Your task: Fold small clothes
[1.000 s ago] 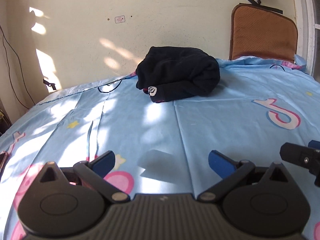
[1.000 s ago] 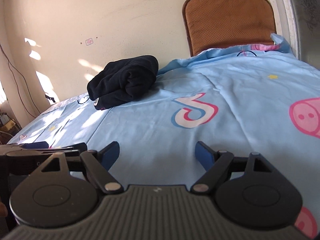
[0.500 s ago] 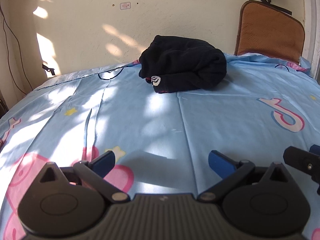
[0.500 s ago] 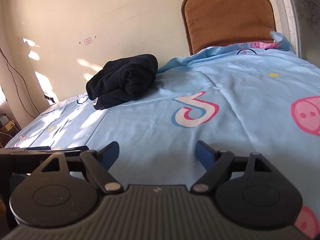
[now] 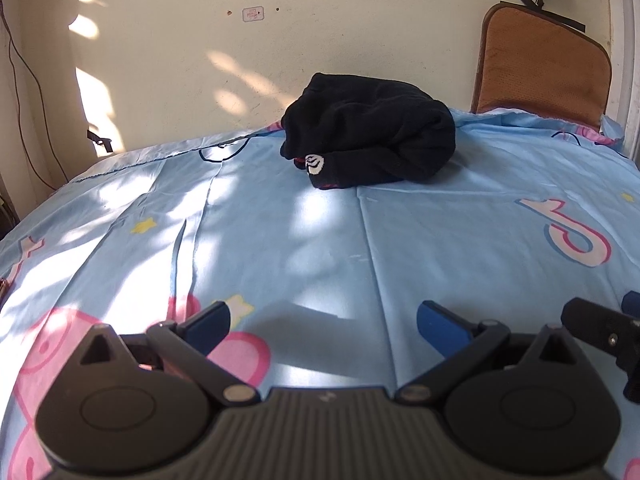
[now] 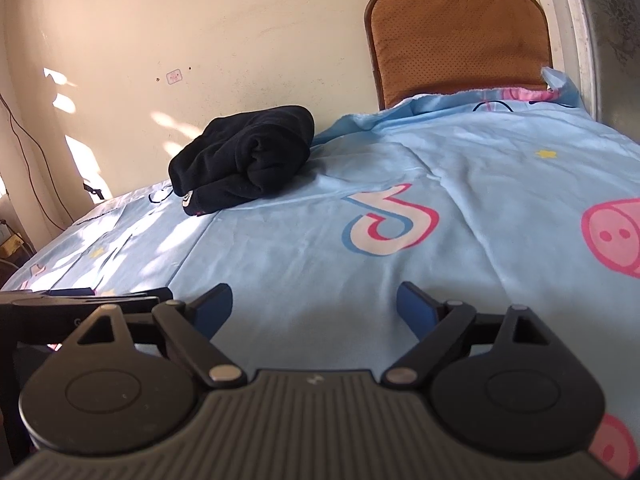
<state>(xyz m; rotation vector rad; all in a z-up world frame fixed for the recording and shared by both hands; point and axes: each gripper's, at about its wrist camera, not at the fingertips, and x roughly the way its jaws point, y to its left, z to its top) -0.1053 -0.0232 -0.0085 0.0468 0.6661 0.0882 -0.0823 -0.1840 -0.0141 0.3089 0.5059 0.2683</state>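
Note:
A black garment [image 5: 370, 138], folded into a thick bundle with a small white logo, lies on the light blue cartoon-print bed sheet [image 5: 320, 240] near the far wall. It also shows in the right wrist view [image 6: 244, 160], far left of centre. My left gripper [image 5: 322, 322] is open and empty, low over the sheet, well short of the bundle. My right gripper [image 6: 314, 304] is open and empty, also low over the sheet. The right gripper's edge shows in the left wrist view [image 5: 604, 332], and the left gripper shows in the right wrist view [image 6: 80, 300].
A brown cushioned chair back [image 5: 544, 68] stands against the wall at the far right, also in the right wrist view [image 6: 460, 40]. A cream wall [image 5: 200, 60] runs behind the bed. A window frame [image 6: 572, 32] is at the right. Cables [image 5: 28, 92] hang at the left.
The left gripper has drawn back and tilted up a little, so the bundle sits slightly higher and farther right in its view. The right gripper has barely moved. Both stay open.

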